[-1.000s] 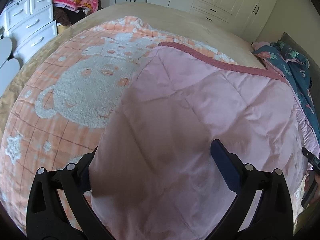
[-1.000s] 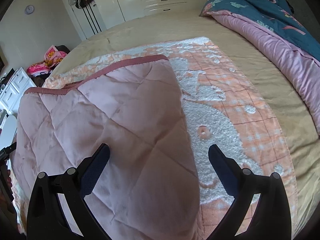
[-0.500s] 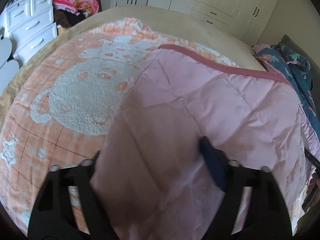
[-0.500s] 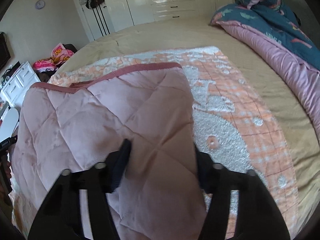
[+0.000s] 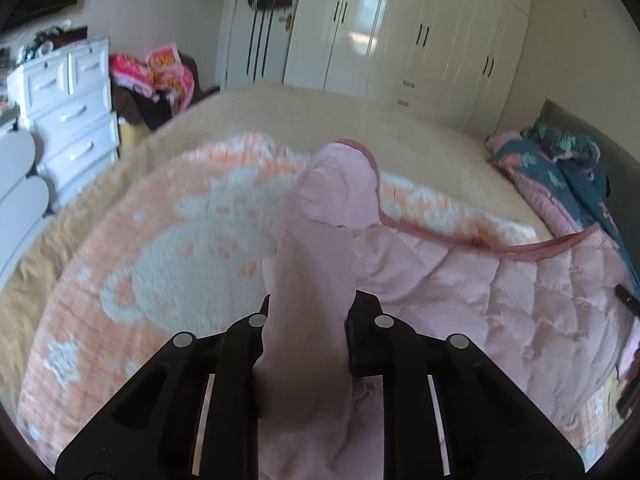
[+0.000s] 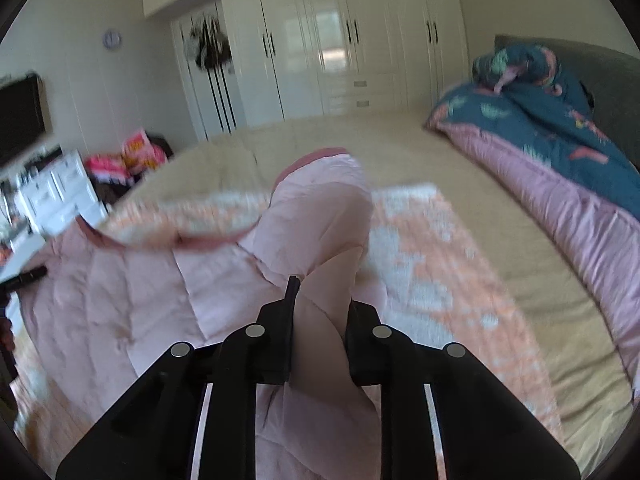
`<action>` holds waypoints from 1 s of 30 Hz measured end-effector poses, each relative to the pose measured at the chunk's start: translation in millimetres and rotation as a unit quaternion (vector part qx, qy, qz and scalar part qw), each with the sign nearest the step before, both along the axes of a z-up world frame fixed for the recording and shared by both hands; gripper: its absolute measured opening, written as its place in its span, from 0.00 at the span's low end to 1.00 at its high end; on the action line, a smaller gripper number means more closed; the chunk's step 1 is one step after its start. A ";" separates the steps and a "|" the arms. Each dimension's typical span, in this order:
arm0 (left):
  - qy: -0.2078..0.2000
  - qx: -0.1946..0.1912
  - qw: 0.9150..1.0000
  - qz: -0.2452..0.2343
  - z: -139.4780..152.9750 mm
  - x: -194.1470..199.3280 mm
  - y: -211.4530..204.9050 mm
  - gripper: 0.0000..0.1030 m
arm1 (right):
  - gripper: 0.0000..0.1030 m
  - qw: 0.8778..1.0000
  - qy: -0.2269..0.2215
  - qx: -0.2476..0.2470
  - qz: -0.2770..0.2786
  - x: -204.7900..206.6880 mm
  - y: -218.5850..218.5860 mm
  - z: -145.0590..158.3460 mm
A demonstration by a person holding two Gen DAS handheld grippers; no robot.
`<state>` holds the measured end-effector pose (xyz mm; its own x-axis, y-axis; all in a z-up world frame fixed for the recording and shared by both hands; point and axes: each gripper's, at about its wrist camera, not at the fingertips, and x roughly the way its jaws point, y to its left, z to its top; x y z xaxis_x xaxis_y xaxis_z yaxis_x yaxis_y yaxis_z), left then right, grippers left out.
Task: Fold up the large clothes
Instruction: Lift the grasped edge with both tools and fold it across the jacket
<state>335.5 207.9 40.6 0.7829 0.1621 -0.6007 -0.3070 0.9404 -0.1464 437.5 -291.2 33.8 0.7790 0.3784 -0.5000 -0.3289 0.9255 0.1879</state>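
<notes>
The pink quilted blanket (image 5: pixel 460 280) lies on the bed (image 5: pixel 400 136), spread over an orange-and-white plush blanket (image 5: pixel 168 248) with a pale animal pattern. Its darker pink trim (image 5: pixel 440 238) sags in a curve between two raised corners, each bunched into a peak that stands up off the bed. The left gripper (image 5: pixel 308 308) has just been closing, and its jaws are now clamped on one of those corners, with a thick fold of the pink fabric pinched between them and running forward from the black fingers. The right gripper (image 6: pixel 320 312) has likewise just been closing, and its jaws are pressed on the other corner (image 6: pixel 324 220), the fabric standing up ahead of it. Both grippers point forward and somewhat downward over the bed, side by side. Along the bed's right edge lies a dark blue floral duvet (image 6: pixel 540 112) with a pink underside. White wardrobes (image 6: pixel 340 40) line the far wall, and a white chest of drawers (image 5: pixel 68 108) stands to the left.
</notes>
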 end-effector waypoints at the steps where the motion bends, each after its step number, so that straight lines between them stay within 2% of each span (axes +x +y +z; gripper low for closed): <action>1: 0.001 0.009 1.000 0.005 1.4 5.0 -0.6 0.10 | 0.16 1.000 -0.011 0.000 -0.006 6.2 2.7 8.7; 4: -0.002 0.006 1.000 0.015 6.0 20.6 3.3 0.10 | 0.16 1.000 -0.013 0.010 -0.026 25.2 4.9 13.9; 8: 0.005 0.020 1.000 0.017 4.1 37.7 0.2 0.10 | 0.16 0.999 0.017 0.004 -0.047 49.9 8.7 -2.8; 12: 0.030 0.039 0.999 0.023 -14.1 55.3 -2.2 0.10 | 0.16 0.997 0.053 -0.004 -0.061 68.7 10.0 -26.1; 15: 0.037 0.025 0.999 0.030 -25.7 60.0 4.2 0.10 | 0.16 0.996 0.065 -0.006 -0.066 71.5 11.3 -40.2; 23: 0.060 0.031 0.997 0.035 -50.8 73.4 9.3 0.12 | 0.16 0.992 0.102 -0.030 -0.073 82.4 16.7 -75.9; 30: 0.086 0.021 0.995 0.047 -80.2 83.0 19.0 0.15 | 0.16 0.988 0.129 -0.057 -0.070 94.2 23.2 -101.2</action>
<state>418.5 226.9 -39.6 0.6492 0.2581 -0.7155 -0.4113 0.9104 -0.0449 531.7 -268.0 -67.4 0.6602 0.2062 -0.7222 -0.1513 0.9784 0.1411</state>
